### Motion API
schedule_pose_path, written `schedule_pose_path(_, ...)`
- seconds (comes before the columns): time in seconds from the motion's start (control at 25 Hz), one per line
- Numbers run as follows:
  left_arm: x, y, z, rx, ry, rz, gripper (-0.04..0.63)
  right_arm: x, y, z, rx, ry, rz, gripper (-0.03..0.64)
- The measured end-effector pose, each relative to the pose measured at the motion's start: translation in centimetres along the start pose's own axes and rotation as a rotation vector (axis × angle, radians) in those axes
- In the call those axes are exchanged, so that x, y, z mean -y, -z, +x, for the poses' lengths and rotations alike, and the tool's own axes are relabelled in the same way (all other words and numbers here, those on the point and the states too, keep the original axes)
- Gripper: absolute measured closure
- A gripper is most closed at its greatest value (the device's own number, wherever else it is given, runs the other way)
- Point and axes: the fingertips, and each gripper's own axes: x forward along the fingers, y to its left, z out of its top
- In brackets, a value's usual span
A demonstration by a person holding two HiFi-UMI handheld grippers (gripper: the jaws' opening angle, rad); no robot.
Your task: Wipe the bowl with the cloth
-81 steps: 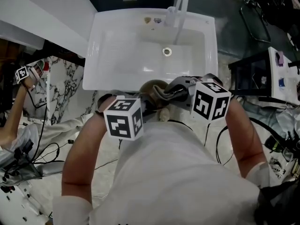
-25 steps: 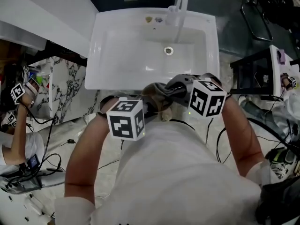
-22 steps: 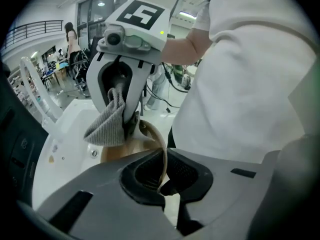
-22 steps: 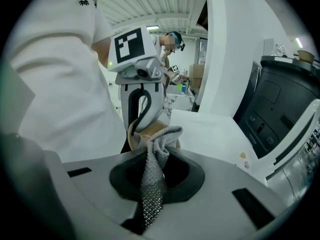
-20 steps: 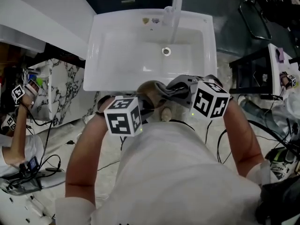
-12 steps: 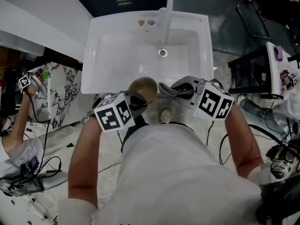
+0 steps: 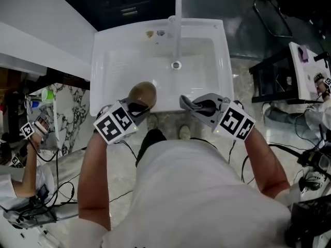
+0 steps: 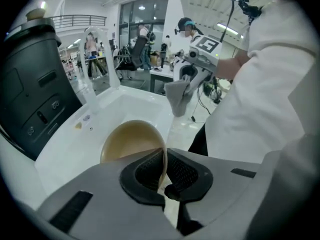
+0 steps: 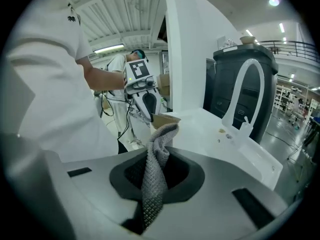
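A tan bowl point(image 7: 142, 93) hangs over the sink's near rim, and my left gripper point(image 7: 135, 107) is shut on its edge. In the left gripper view the bowl point(image 8: 131, 141) stands on edge, its thin rim pinched between the dark pads point(image 8: 150, 171). My right gripper point(image 7: 202, 107) is shut on a grey waffle cloth point(image 7: 190, 104), a little to the right of the bowl and apart from it. In the right gripper view the cloth point(image 9: 155, 174) sticks up from between the pads, with the bowl point(image 9: 165, 120) and the left gripper point(image 9: 145, 98) beyond it.
The white sink point(image 7: 111, 61) lies ahead with its drain point(image 7: 176, 65) and tall white faucet point(image 7: 178, 6). A dark cabinet point(image 8: 35, 84) stands behind it. A black stand point(image 7: 274, 79) is at the right, and a person point(image 7: 28, 154) and cables are on the floor at the left.
Cloth and bowl were together in front of me; now they have come apart, the bowl going left and up over the sink rim, the cloth going right.
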Motion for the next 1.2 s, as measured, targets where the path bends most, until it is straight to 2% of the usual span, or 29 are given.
schedule_pose_path(0.24,-6.3,3.4,-0.6,-0.064,-0.046,-0.046,0.58,1.4,-1.3,1.3,0.013,0.101,0.052,0.588)
schedule_pose_path(0.4,-10.4,6.3,-0.3,-0.125,-0.066,-0.043,0.58,2.5,-1.9,2.5,0.005,0.16,0.088,0.588)
schedule_pose_path(0.72,-18.4,11.9,0.7,-0.242,-0.064,-0.003,0.579,5.2,-4.8,4.9,0.044,0.303,0.19,0.588)
schedule_pose_path(0.88,-22.0,14.0,1.9,-0.283,-0.076,0.006,0.579,5.4,-5.4,5.9,0.034,0.346,0.232,0.588)
schedule_pose_path(1.04,-24.7,16.1,3.6,-0.36,-0.07,0.044,0.578,5.6,-5.3,6.4,0.018,0.388,0.274,0.588)
schedule_pose_path(1.2,-27.7,17.0,4.7,-0.384,-0.095,0.069,0.578,5.8,-5.6,7.2,0.012,0.421,0.313,0.588)
